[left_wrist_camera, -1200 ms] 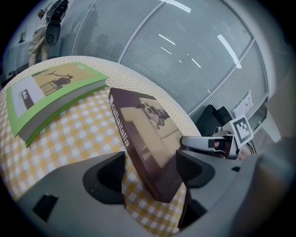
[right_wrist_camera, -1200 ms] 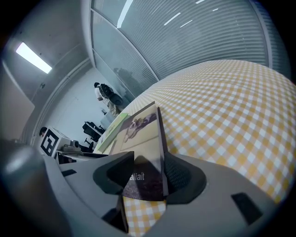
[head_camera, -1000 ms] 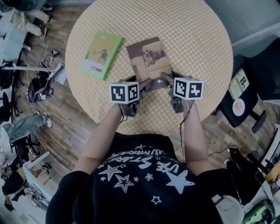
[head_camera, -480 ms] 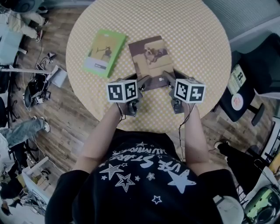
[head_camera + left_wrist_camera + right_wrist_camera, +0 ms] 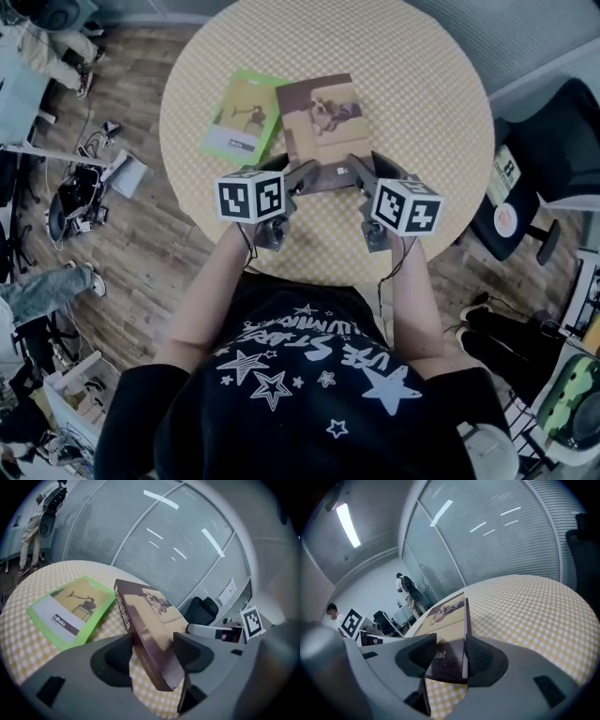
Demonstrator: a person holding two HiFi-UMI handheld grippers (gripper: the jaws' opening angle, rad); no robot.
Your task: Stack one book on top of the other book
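The brown book is held by its near end over the round checked table, tilted in the air. My left gripper is shut on its near left corner, and the left gripper view shows the pads clamping the spine edge of the brown book. My right gripper is shut on the near right corner of the brown book. The green book lies flat just to the left. The brown book's left edge reaches over the right edge of the green book.
A dark office chair stands right of the table. Cables and gear litter the wooden floor on the left. A glass wall with blinds rises behind the table, and a person stands beside it.
Both grippers have risen with the brown book and carried it left. The gap to the green book has closed, and the brown book's edge now overlaps it.
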